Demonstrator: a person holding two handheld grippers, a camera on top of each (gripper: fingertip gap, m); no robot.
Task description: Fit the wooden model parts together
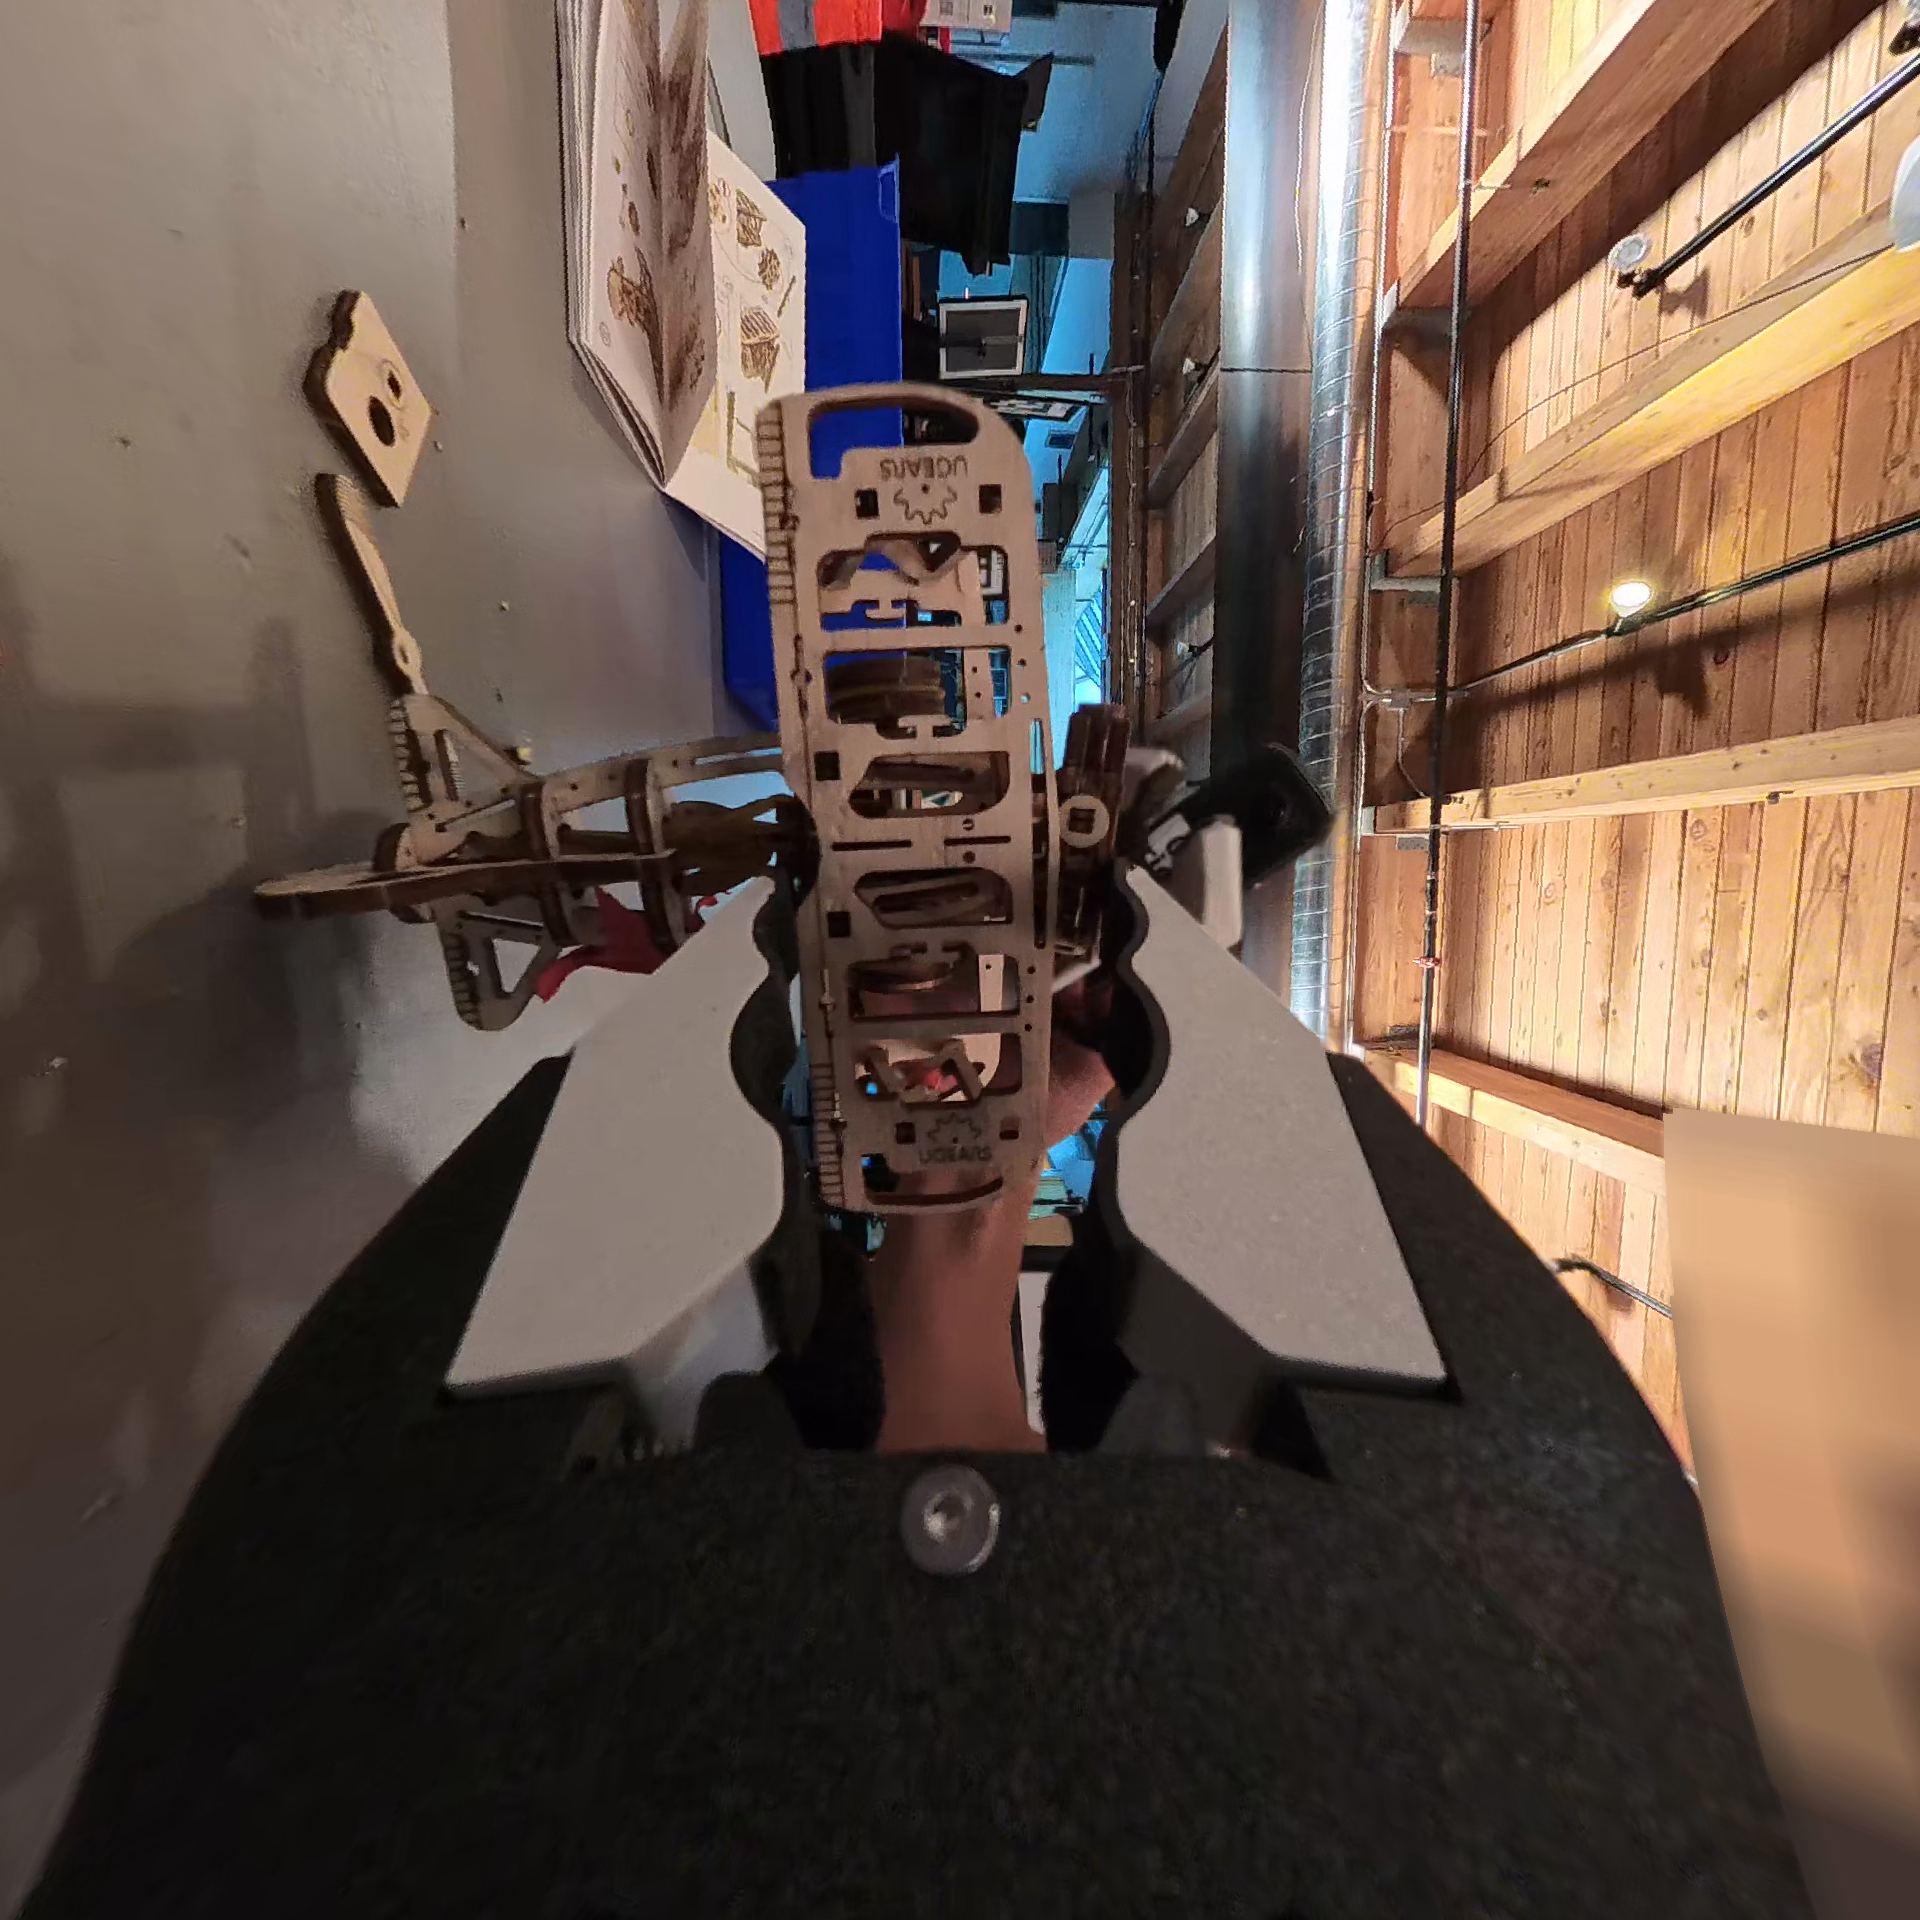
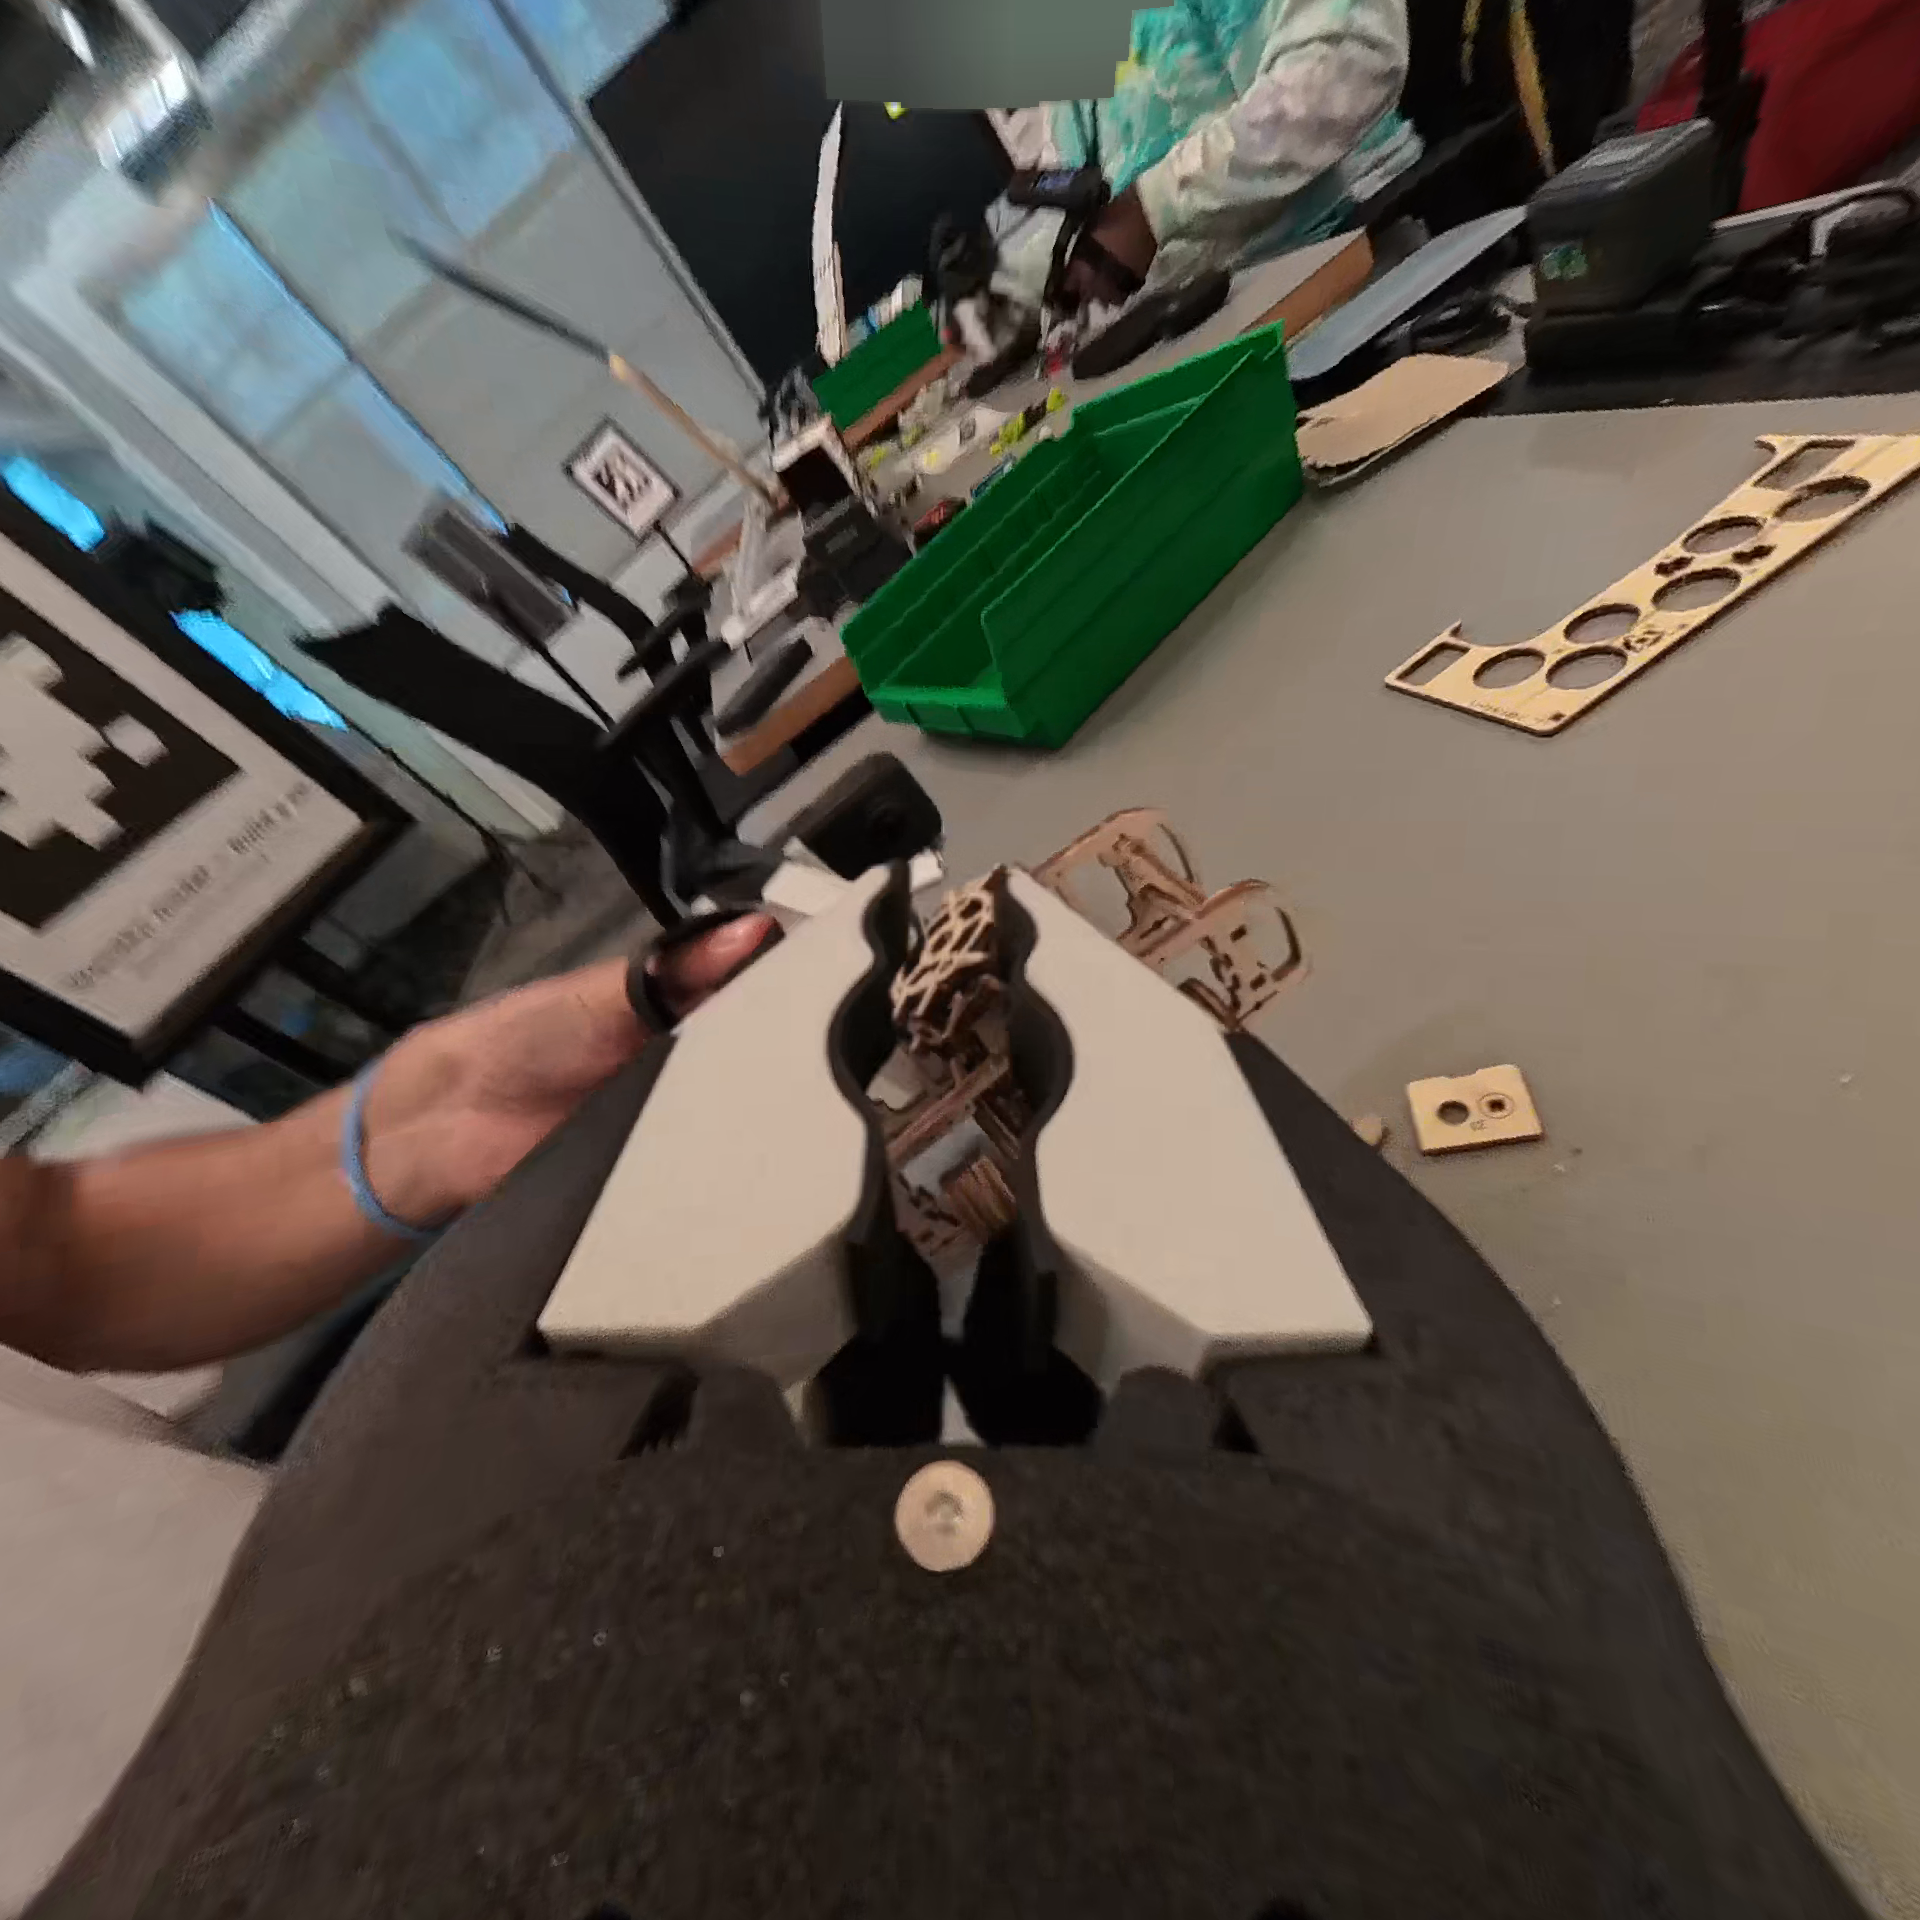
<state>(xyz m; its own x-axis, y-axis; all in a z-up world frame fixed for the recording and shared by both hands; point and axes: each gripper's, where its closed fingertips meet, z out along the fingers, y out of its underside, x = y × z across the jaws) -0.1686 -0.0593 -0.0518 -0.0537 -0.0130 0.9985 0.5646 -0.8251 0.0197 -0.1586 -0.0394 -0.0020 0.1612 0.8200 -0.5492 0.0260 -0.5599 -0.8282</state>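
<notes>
In the left wrist view, my left gripper (image 1: pixel 951 935) is closed around a wooden model plane, one finger on each side of it. The model's cut-out wing plate (image 1: pixel 914 790) stands between the fingers and faces the camera. Its fuselage and tail (image 1: pixel 520 842) reach left to the grey table (image 1: pixel 208 208). My right gripper (image 2: pixel 951 961) is shut on the dark lattice front part of the model (image 2: pixel 951 966). The rest of the model (image 2: pixel 1195 925) shows beyond its fingers. The right gripper also shows past the wing in the left wrist view (image 1: pixel 1226 831).
A small wooden piece with two holes (image 2: pixel 1473 1110) and a wooden sheet with round cut-outs (image 2: pixel 1662 592) lie on the table. A green bin (image 2: pixel 1081 582) stands farther back, a person works beyond it. An open booklet (image 1: pixel 675 270) and a blue bin (image 1: pixel 852 312) are nearby.
</notes>
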